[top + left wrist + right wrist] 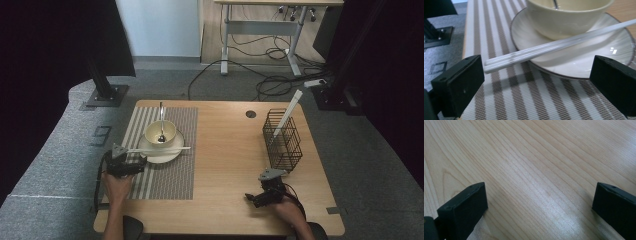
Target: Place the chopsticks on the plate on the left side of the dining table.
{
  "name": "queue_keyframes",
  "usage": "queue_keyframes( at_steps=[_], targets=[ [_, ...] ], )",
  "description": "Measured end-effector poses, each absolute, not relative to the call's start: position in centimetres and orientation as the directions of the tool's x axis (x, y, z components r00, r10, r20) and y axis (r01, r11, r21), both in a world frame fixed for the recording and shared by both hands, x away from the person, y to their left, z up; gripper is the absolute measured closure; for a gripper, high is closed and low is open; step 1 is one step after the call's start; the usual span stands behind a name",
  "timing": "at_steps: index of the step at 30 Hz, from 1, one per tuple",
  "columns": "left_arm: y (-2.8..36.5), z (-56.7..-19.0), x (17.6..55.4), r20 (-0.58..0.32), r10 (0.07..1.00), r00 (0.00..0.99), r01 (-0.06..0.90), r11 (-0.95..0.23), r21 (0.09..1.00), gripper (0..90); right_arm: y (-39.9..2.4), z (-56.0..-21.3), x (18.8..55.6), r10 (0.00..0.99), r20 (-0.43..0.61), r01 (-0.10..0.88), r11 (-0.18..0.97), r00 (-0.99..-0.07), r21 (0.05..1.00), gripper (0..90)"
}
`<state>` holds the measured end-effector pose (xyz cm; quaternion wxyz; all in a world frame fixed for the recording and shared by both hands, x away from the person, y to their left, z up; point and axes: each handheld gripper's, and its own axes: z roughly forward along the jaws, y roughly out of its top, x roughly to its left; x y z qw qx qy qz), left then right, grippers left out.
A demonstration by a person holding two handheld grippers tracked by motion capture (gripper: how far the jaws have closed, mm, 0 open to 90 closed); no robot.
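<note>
The left tongs (536,85) hang released just near of the white chopsticks (554,47), which rest across the plate (579,65) rim against the bowl (566,20); closing carelessly could roll them off. The right tongs (539,212) sit released over bare surface (536,157)

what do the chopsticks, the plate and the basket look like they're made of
Chopsticks: white and glossy, likely plastic or melamine.
Plate: glazed ceramic by its shiny highlights and dark brown rim.
Basket: black wire mesh, probably coated metal.
</note>
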<state>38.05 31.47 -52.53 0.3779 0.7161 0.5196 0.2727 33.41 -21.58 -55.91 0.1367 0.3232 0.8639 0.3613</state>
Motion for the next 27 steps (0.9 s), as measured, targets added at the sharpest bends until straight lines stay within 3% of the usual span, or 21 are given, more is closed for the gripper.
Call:
queue_keyframes(
  at_steps=[7,27],
  targets=[
    [32.4,-53.2,38.5,-0.059,0.955,0.291,0.556,-0.119,0.823,0.0,-21.6,-55.9,33.4,0.657,-0.003,0.459,0.53,-0.754,0.713,0.0],
    [32.0,-54.0,39.3,-0.061,0.946,0.318,0.583,-0.144,0.799,0.0,-21.6,-55.9,33.4,0.656,-0.004,0.459,0.531,-0.755,0.712,0.0]
  ],
)
